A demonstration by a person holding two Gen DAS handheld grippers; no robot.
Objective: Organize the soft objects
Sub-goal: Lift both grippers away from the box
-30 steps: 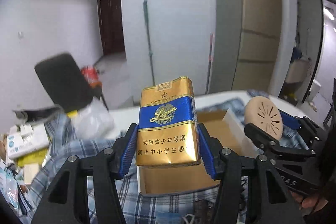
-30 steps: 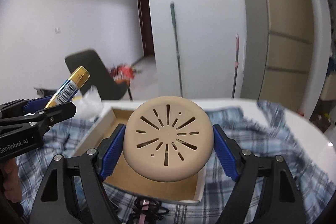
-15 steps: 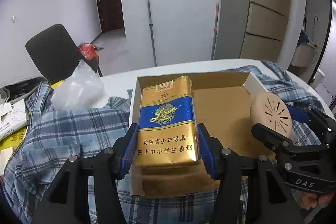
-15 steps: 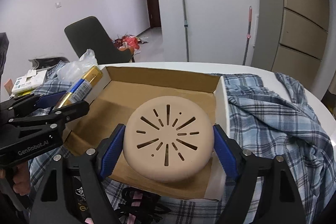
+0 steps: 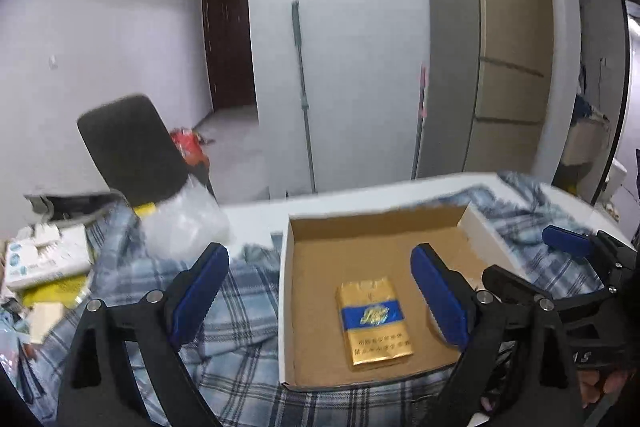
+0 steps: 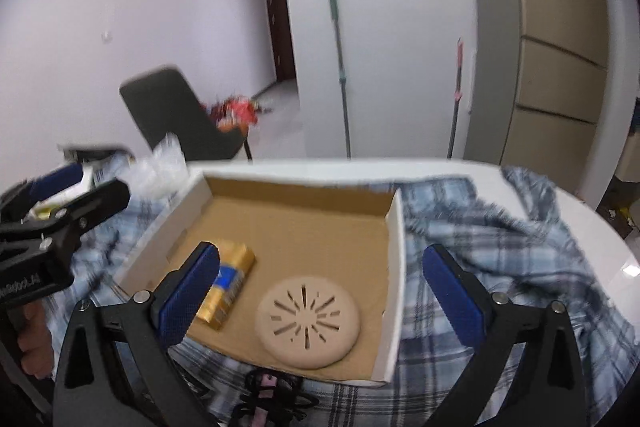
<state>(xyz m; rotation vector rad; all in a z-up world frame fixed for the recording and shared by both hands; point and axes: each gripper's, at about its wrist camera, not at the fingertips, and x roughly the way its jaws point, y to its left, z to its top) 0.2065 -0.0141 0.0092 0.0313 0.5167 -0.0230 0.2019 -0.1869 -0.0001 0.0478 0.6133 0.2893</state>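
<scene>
A gold and blue cigarette pack (image 5: 374,321) lies flat on the floor of an open cardboard box (image 5: 292,291). My left gripper (image 5: 320,293) hovers above it with its jaws opening wide, nothing between them. A round beige slotted pad (image 6: 308,321) lies in the same box (image 6: 394,267), to the right of the pack (image 6: 230,285). My right gripper (image 6: 320,293) hangs over the pad, jaws opening, pads clear of it. The right gripper (image 5: 566,267) shows at the right edge of the left wrist view, and the left gripper (image 6: 60,211) at the left edge of the right wrist view.
The box rests on a blue plaid shirt (image 6: 500,247) spread over a white table (image 5: 260,215). A clear plastic bag (image 5: 184,223) and white cartons (image 5: 44,259) lie at the left. A black and pink tangle (image 6: 268,391) sits by the box's near edge. A black chair (image 5: 132,147) stands behind.
Both grippers opened and let go. The cigarette pack and the beige pad dropped from the jaws onto the box floor. Both views dipped towards the box, then rose again.
</scene>
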